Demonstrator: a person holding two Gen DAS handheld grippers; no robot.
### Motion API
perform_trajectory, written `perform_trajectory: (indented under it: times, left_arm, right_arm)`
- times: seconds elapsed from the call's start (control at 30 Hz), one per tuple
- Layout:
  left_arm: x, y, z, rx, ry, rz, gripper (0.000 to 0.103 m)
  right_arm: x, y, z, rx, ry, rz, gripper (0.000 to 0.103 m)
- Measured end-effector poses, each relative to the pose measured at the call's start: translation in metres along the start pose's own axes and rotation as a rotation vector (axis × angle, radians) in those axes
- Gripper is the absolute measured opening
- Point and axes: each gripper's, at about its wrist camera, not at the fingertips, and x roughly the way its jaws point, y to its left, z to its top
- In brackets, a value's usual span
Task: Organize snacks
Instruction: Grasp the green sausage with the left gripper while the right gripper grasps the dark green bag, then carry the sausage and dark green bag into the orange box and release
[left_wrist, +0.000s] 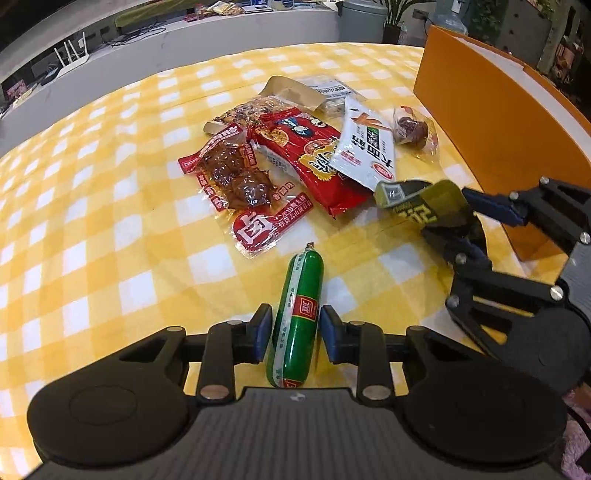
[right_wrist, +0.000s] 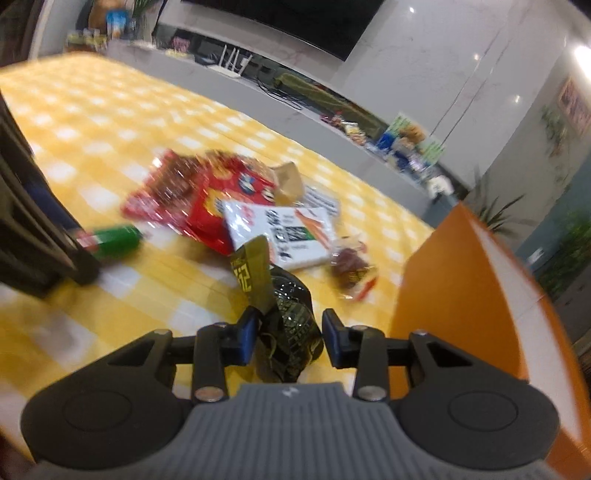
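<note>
The left gripper points steeply down at the yellow-and-white checked tablecloth. A green sausage lies lengthwise between its jaws, its clipped end pointing away from the claw. The jaws stand partly open: a narrow gap shows between each blue pad and the sausage casing, so the pads do not press on it — the sausage rests on the cloth.

Ahead of the left gripper, beyond the sausage tip, lies the snack pile: a clear pack of braised meat with red labels, a red snack bag beside it, and a white packet overlapping the red bag. A small clear pouch with a dark brown snack sits just past the white packet, near the orange box that stands to the right.

The right gripper is partly closed around a dark olive packet with yellow print. In the left wrist view, the packet's flat end sticks out from between the right claw's fingers, above the cloth. In the right wrist view the left pad touches the packet; whether the right pad presses on it cannot be told. The orange box stands just to the right of this claw.
</note>
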Motion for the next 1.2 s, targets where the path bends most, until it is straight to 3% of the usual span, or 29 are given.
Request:
perform_trajectory:
  times: [0.27, 0.77, 1.2]
  left_arm:
    - [-0.001, -0.003, -0.001, -0.014, -0.013, 0.013, 0.03]
    - [-0.01, -0.001, -0.007, -0.094, -0.048, 0.014, 0.025]
    - [-0.062, -0.011, 0.007, -0.097, -0.096, -0.022, 0.025]
  right_arm:
    - [0.002, 0.01, -0.007, -0.042, 0.028, -0.015, 0.04]
    - [-0.004, -0.002, -0.004, 0.024, 0.027, 0.01, 0.036]
    - [-0.05, -0.033, 0.026, 0.103, 0.016, 0.178, 0.036]
